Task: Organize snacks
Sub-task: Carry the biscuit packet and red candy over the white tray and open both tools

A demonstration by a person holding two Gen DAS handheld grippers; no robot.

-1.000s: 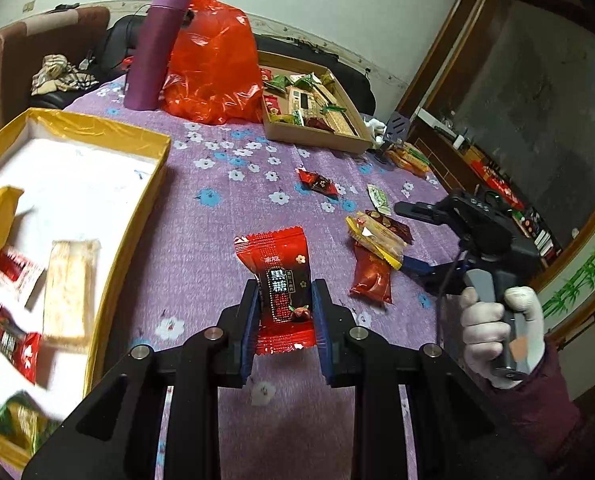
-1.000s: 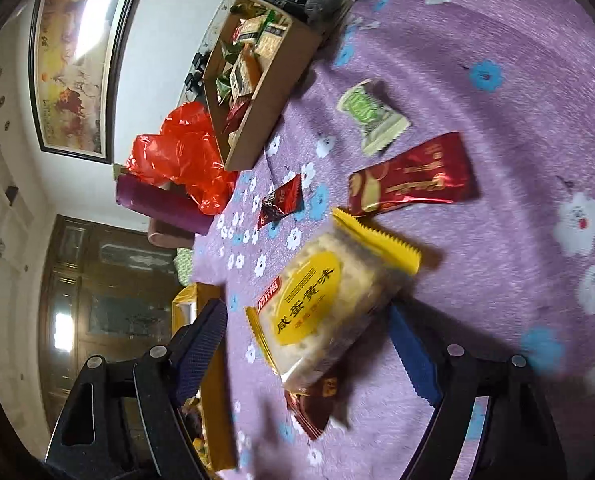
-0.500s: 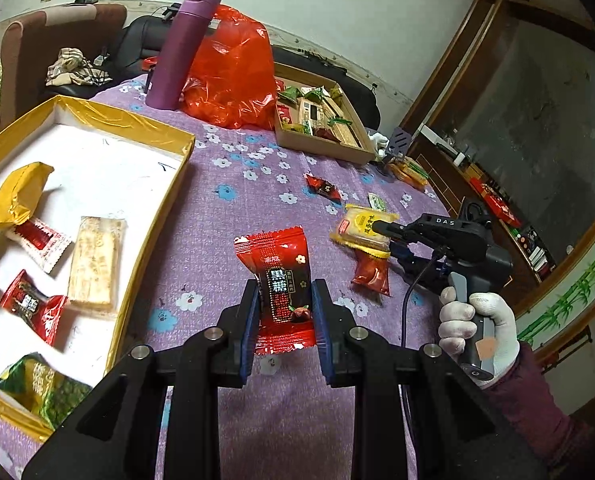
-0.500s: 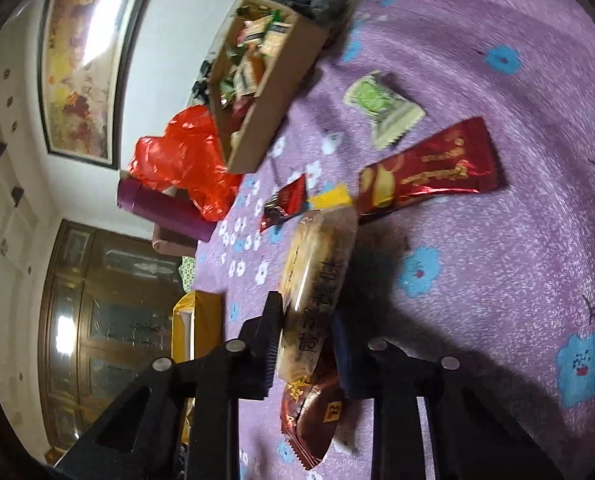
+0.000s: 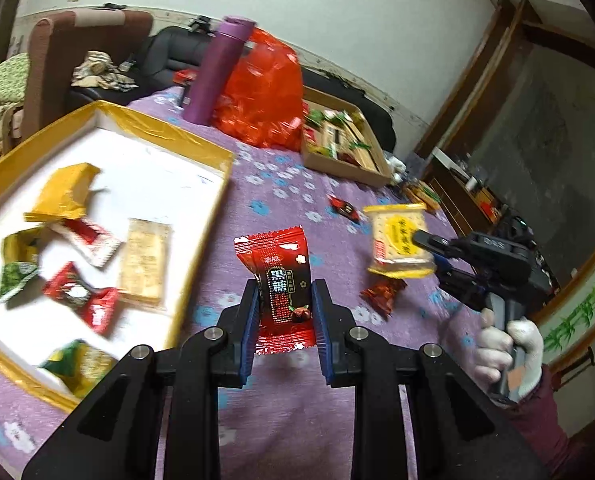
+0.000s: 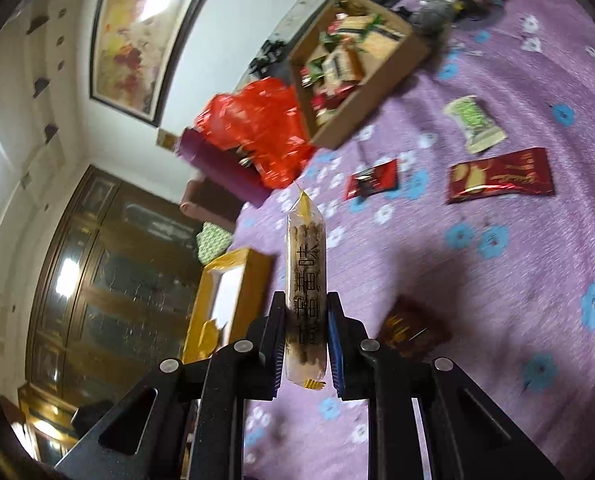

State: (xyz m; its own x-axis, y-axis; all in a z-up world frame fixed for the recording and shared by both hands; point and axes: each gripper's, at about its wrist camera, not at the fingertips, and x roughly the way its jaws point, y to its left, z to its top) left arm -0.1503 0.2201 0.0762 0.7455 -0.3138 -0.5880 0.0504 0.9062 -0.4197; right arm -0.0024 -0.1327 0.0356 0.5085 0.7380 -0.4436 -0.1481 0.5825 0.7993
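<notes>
My left gripper (image 5: 284, 330) is shut on a red candy packet (image 5: 277, 284), held above the purple flowered tablecloth just right of the yellow-rimmed white box (image 5: 169, 132). The box holds several wrapped snacks. My right gripper (image 6: 306, 336) is shut on a yellow-ended cracker packet (image 6: 306, 272), seen edge-on and lifted off the cloth; the cracker packet also shows in the left wrist view (image 5: 399, 240), with the right gripper (image 5: 437, 246) to my right.
A cardboard box of snacks (image 5: 345, 148) stands at the back, with a red plastic bag (image 5: 261, 100) and a purple bottle (image 5: 217, 68) beside it. Loose packets lie on the cloth: a dark red one (image 6: 501, 176), a green one (image 6: 473, 124), a small red one (image 6: 373, 180).
My right gripper closed on the cracker packet and lifted it off the cloth. My left gripper, still holding the red candy, moved closer to the yellow-rimmed box.
</notes>
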